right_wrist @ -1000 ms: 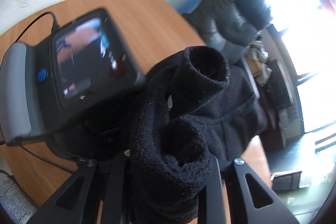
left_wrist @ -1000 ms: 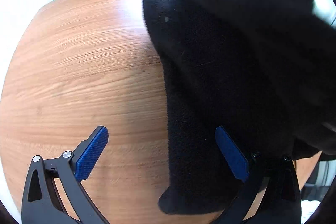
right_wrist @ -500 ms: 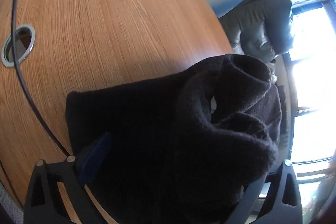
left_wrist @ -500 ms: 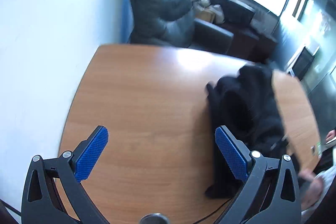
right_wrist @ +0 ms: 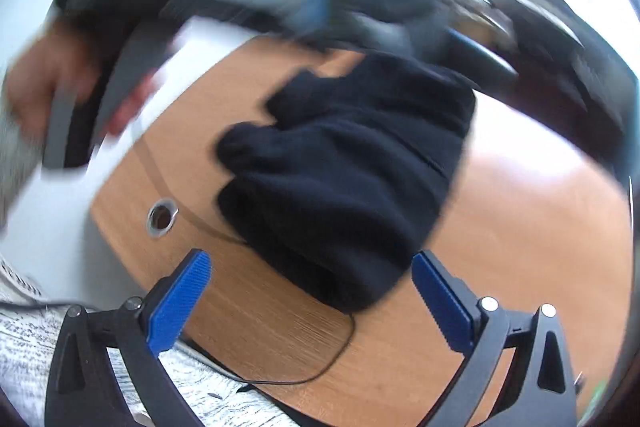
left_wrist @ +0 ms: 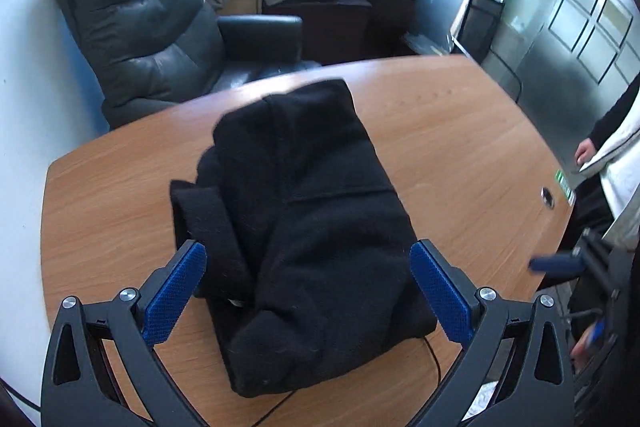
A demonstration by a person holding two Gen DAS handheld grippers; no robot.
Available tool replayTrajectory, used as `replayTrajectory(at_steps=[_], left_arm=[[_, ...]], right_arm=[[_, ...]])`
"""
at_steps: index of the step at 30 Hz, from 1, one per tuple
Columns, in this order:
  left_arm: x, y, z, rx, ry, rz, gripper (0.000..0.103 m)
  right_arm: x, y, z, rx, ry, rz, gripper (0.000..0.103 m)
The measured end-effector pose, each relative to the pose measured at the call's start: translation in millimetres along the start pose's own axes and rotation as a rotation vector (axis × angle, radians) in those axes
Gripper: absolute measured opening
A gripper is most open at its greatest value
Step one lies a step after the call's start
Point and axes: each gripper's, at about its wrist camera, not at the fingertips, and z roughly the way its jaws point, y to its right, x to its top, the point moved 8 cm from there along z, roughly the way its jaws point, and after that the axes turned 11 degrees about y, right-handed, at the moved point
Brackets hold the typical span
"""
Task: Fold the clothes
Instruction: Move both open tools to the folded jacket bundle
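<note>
Watching both claws, you have the left claw (left_wrist: pixel 307 291) and the right claw (right_wrist: pixel 310 295) spread wide and empty above the black garment (left_wrist: pixel 304 219), bundled mid-desk (left_wrist: pixel 460 131). A cable (right_wrist: pixel 320 367) runs under its near edge; careless re-gripping could snag it and undo the fold.

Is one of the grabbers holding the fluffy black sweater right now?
No, the fluffy black sweater lies folded on the wooden table, and both the left gripper and right gripper are open and empty.
</note>
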Motion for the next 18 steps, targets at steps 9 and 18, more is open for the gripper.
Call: replayTrajectory(at_steps=[9,18], left_arm=[[-137,-54,98,0.107,-0.256,-0.441,0.103],[-36,-20,45,0.408,-0.112,-0.214,0.103]], right_arm=[[-17,138,43,0.086,0.124,0.403,0.103],[1,146,136,0.364,0.072,0.482,0.103]])
